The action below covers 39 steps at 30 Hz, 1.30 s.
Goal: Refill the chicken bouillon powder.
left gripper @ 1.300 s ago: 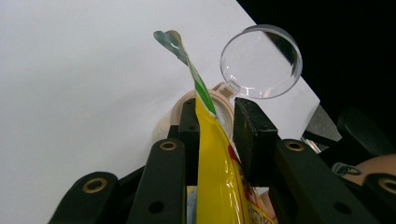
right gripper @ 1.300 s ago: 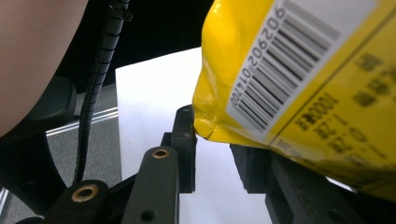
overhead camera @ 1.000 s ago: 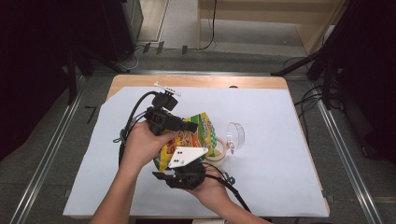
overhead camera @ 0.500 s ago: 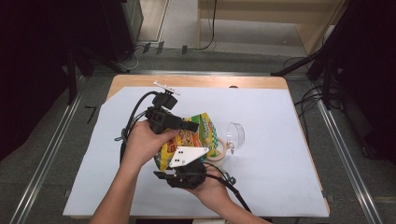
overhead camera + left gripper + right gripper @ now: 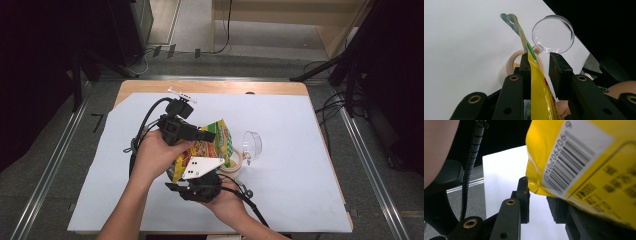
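Observation:
A yellow snack bag (image 5: 212,142) hangs tilted above a small beige jar (image 5: 234,164), whose clear round lid (image 5: 252,145) stands swung up. My left gripper (image 5: 206,136) comes in from the left and is shut on the bag's upper part. In the left gripper view the bag (image 5: 537,87) runs between the jaws, against the left pad, with the jar (image 5: 510,63) and lid (image 5: 552,33) beyond. My right gripper (image 5: 196,174) reaches up from below, shut on the bag's lower corner. In the right gripper view the barcoded bag (image 5: 586,157) covers the right jaw.
A large white paper sheet (image 5: 300,150) covers most of the wooden table (image 5: 210,87). Both forearms enter from the bottom edge. Black cables trail from the grippers at the left. Dark stands and floor rails flank the table.

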Motion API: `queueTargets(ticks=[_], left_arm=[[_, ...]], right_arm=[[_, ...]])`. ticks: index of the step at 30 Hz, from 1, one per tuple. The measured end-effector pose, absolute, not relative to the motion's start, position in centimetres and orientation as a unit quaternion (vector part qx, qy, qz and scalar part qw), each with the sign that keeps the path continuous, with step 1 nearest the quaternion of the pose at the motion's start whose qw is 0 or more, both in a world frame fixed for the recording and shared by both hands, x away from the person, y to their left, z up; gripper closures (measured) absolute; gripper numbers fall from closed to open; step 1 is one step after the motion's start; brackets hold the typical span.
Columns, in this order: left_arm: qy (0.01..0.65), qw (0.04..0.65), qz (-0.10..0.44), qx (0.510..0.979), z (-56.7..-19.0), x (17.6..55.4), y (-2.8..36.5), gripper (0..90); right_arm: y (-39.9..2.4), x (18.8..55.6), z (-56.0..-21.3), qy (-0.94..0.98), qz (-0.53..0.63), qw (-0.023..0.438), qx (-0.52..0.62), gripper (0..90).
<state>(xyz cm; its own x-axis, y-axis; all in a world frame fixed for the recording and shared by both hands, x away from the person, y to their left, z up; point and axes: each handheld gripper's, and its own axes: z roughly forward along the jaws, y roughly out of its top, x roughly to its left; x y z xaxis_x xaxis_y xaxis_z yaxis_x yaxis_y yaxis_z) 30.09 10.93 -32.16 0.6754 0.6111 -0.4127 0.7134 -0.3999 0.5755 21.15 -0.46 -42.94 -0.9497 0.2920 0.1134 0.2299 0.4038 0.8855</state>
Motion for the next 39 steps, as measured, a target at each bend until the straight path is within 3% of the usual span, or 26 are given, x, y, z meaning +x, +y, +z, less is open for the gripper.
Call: queueTargets(ticks=[15, 24, 39], left_arm=[[0.385, 0.372, -0.053, 0.843, -32.0, 30.0, 10.7, 75.7], [0.387, 0.376, -0.082, 0.838, -32.8, 31.4, 11.5, 75.4], [0.381, 0.391, -0.091, 0.833, -33.3, 31.6, 12.2, 74.8]], right_arm=[[-0.5, 21.2, -42.9, 0.839, 0.521, 0.031, 0.155, 73.9], [0.0, 21.7, -42.7, 0.839, 0.516, 0.014, 0.171, 74.1], [0.7, 21.3, -42.6, 0.841, 0.502, 0.037, 0.199, 73.6]])
